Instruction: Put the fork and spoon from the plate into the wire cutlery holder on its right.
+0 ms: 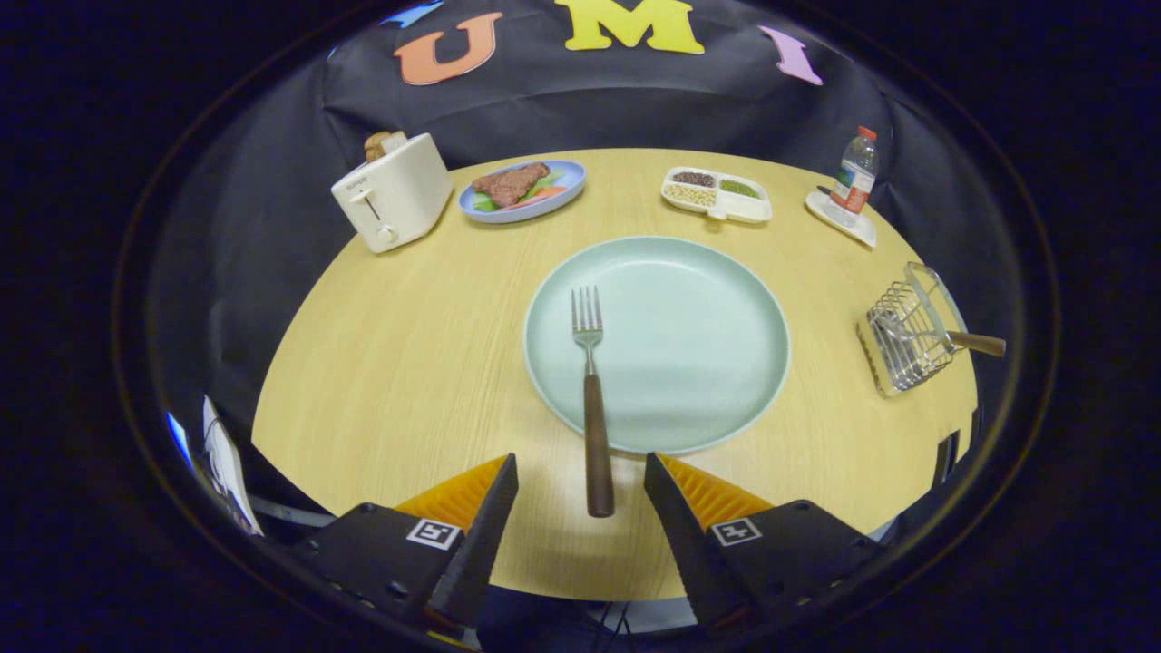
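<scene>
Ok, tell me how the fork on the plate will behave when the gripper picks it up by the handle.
The fork looks rigid, metal tines on a dark handle, so it should not flex. Gripped at the handle end, which overhangs the plate rim, the tines will probably droop. The smooth, narrow handle may slip or twist. The gripper is open, its fingers either side of the handle end.

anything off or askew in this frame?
Wire cutlery holder leans tilted, a brown-handled utensil poking out sideways. Fork lies with its handle overhanging the plate rim, between the open claw fingers.
</scene>
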### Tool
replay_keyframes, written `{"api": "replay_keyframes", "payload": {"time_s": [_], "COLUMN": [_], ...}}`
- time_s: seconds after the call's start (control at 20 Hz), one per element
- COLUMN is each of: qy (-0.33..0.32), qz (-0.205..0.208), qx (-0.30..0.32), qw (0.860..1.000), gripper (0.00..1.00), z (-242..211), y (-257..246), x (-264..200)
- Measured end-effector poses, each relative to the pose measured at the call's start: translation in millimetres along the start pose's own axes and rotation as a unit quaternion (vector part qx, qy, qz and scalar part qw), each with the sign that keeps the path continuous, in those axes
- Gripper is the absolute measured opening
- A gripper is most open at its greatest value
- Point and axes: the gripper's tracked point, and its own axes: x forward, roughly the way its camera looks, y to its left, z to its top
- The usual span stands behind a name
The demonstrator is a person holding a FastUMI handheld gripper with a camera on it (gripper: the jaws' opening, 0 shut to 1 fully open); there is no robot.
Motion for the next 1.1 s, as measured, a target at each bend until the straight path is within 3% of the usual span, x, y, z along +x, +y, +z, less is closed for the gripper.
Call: {"api": "replay_keyframes", "payload": {"time_s": [0.15, 0.25, 0.3, 0.4, 0.5, 0.6, 0.8, 1.1], "qy": [0.018, 0.016, 0.019, 0.024, 0.03, 0.032, 0.02, -0.014], "qz": [-0.014, -0.009, -0.009, -0.008, -0.008, 0.0, 0.011, 0.025], "qx": [0.009, 0.007, 0.006, 0.004, 0.004, 0.01, 0.013, 0.003], "qw": [1.0, 1.0, 1.0, 1.0, 1.0, 0.999, 1.0, 1.0], "gripper": [0.78, 0.67, 0.56, 0.47, 0.21, 0.1, 0.01, 0.01], "z": [-2, 2, 2, 0, -2, -2, 1, 10], "y": [-1, 6, 6, 8, 6, 7, 4, 2], "x": [8, 12, 12, 15, 19, 20, 17, -8]}}
